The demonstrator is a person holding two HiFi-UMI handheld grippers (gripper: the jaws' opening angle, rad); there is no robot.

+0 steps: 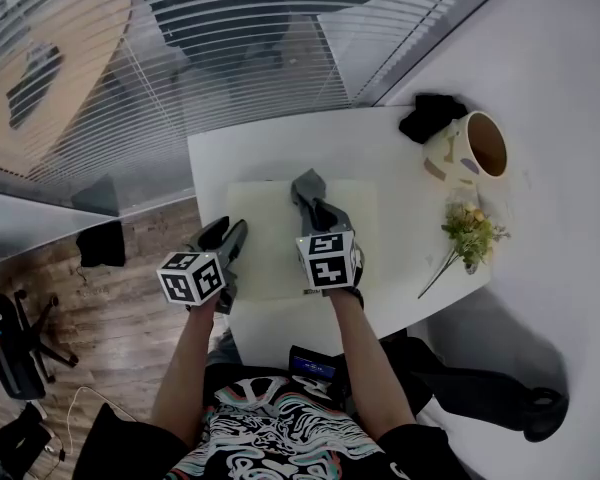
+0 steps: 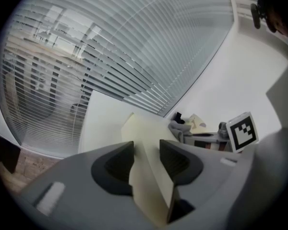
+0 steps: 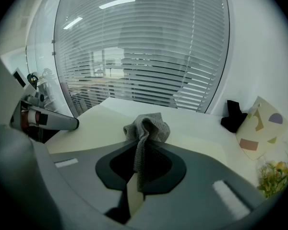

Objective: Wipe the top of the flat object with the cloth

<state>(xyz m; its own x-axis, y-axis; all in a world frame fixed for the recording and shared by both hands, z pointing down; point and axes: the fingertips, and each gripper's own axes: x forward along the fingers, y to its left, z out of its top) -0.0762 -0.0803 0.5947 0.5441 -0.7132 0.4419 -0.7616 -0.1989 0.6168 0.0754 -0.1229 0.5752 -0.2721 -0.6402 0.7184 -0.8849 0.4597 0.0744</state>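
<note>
Pinching the grey cloth (image 3: 146,123) hard in the right gripper (image 3: 145,146), jaws closed on a fold and the bunched end poking out past the tips. Holding it low over the cream board (image 1: 265,243), toward the board's 12 o'clock edge in the head view; touching or just above, impossible to tell. Clamping the board's 9 o'clock edge with the left gripper (image 2: 146,145), both jaws shut on the thin edge, seemingly pinning it against sliding on the white table (image 1: 240,158).

Lying flat, long side apparently running 9 to 3 o'clock, with bare board showing at 3 o'clock and 6 o'clock of the cloth. Judging the wipe as starting or barely begun: sweeping probably wanted along that 9-to-3 line, using the right gripper as the nearer of the 2 and the left only for steadying.

Sitting well apart at 2 o'clock, out of the likely path: 1 mug (image 1: 475,146), 1 black lump (image 1: 430,116), some flowers (image 1: 470,230).
</note>
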